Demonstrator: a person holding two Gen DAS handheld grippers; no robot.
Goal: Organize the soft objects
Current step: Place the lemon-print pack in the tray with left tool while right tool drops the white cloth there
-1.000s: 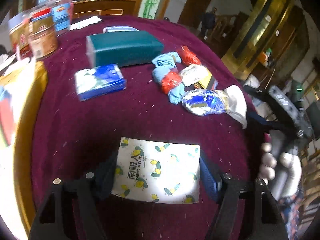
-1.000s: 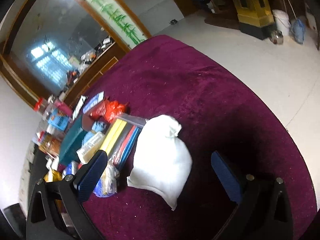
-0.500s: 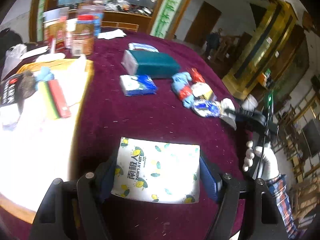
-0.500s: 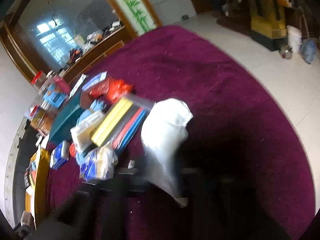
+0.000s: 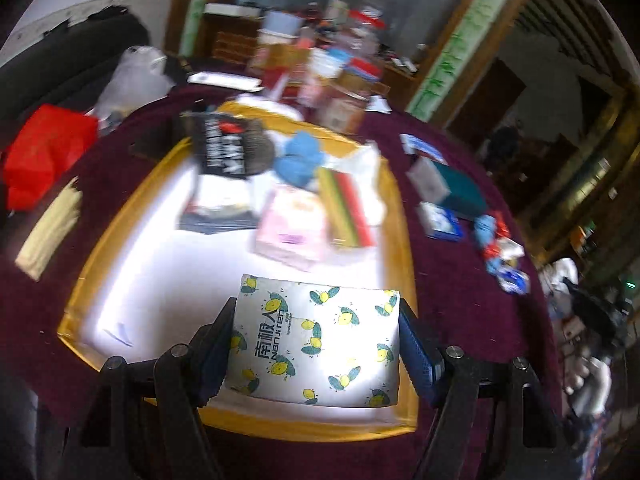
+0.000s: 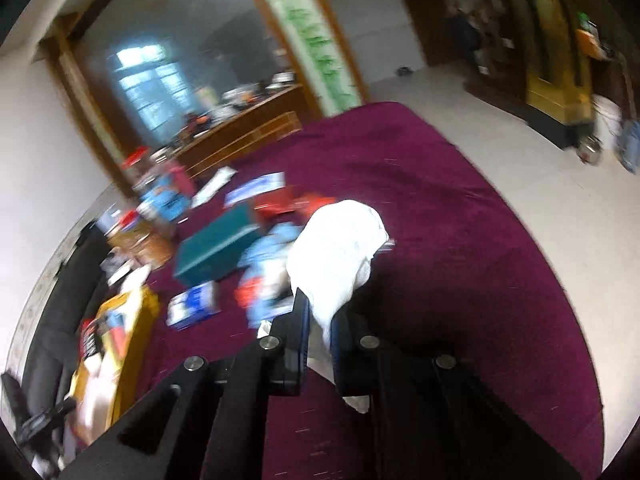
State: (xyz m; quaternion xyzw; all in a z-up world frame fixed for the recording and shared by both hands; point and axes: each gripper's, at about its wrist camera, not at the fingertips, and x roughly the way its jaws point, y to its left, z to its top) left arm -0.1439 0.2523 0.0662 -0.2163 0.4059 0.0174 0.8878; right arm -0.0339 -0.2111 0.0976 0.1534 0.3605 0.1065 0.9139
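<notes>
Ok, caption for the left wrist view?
Left gripper carries a lemon-print tissue pack over the yellow tray.

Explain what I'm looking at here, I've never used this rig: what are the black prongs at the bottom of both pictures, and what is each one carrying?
There is no robot arm. A person holds a two-finger gripper in each hand, and a fisheye camera on each looks forward along its fingers, so the black prongs are the gripper itself.

Left wrist view: the left gripper is clamped on a lemon-print tissue pack, above a yellow-rimmed tray that already holds soft items, among them a blue cloth and a pink pack. The tray sits on a maroon tablecloth.

Right wrist view: the right gripper is pinched shut on a white cloth bag. Beyond it lie a teal box and more small packets, blurred by motion.
</notes>
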